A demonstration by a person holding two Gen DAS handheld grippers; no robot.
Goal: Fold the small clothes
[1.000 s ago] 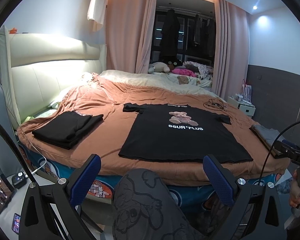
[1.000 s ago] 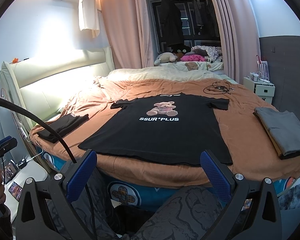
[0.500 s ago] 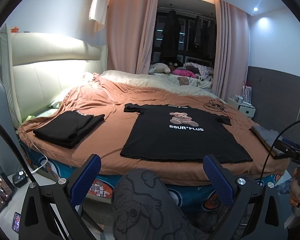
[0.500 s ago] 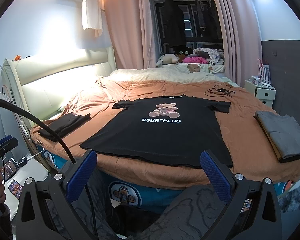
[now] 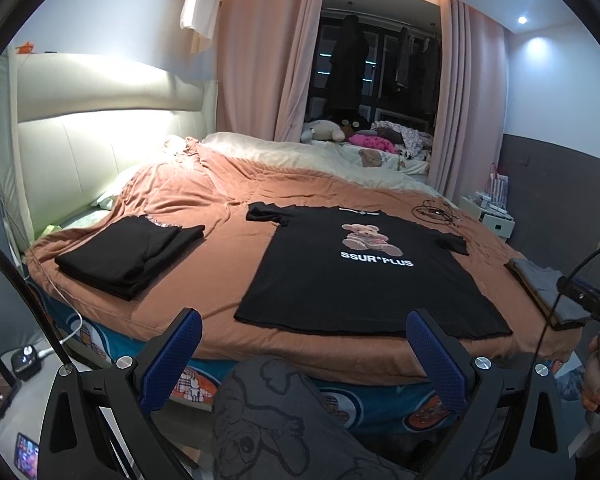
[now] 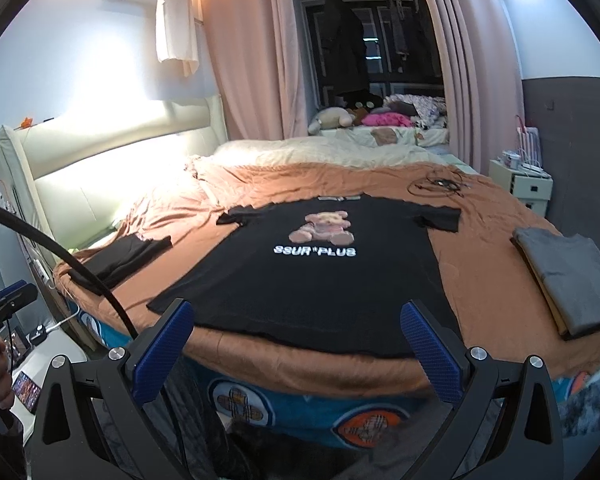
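Observation:
A black T-shirt (image 5: 364, 276) (image 6: 320, 272) with a teddy bear print lies flat and face up on the brown bedspread (image 5: 204, 264) (image 6: 476, 256), hem toward me. My left gripper (image 5: 302, 322) hovers open before the bed's near edge, short of the hem, with nothing between its blue pads. The right gripper (image 6: 296, 312) is likewise open and empty, just over the hem's edge. A folded black garment (image 5: 132, 252) (image 6: 120, 258) sits to the left. A folded grey garment (image 5: 548, 288) (image 6: 568, 280) lies to the right.
A person's patterned grey trouser leg (image 5: 284, 420) is below the left gripper. Cables (image 5: 436, 212) lie on the far right of the bed. A nightstand (image 6: 522, 184) stands at the right, a headboard (image 5: 88, 144) at the left. Phones and a charger (image 5: 24, 364) sit on the floor-side table left.
Both grippers have moved slightly forward toward the bed; the T-shirt looks a little nearer in both views. Nothing on the bed has moved.

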